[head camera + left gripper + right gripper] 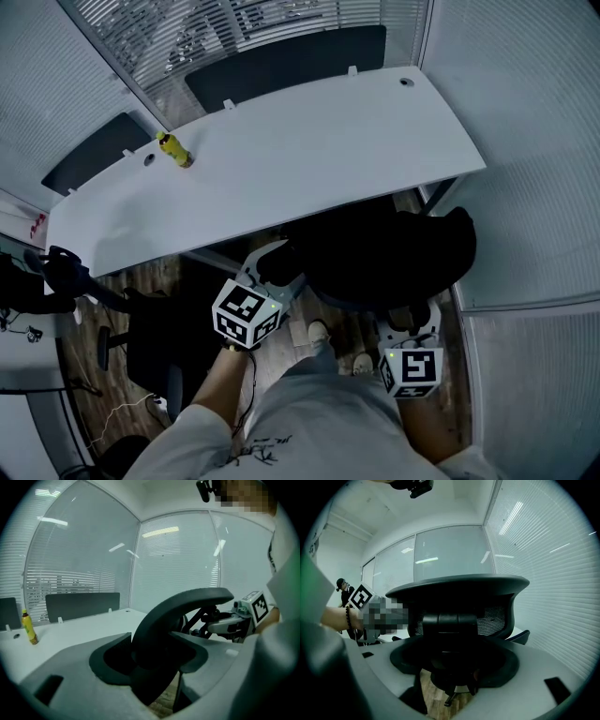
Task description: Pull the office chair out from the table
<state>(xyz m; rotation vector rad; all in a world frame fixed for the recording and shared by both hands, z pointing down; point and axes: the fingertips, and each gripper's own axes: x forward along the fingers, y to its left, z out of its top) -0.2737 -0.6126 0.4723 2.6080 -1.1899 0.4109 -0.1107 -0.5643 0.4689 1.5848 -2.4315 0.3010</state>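
Only the head view shows the chair partly tucked under the tabletop. Left claw: jaws apart, the chair's back edge between them. Right claw: jaws apart behind the backrest. A yellow bottle stands on the tabletop, contents unseen.

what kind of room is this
Most likely a small office or meeting room. It has a long white desk with cable holes and dark divider screens along its far edge, a black mesh-backed office chair, and glass walls covered by blinds.
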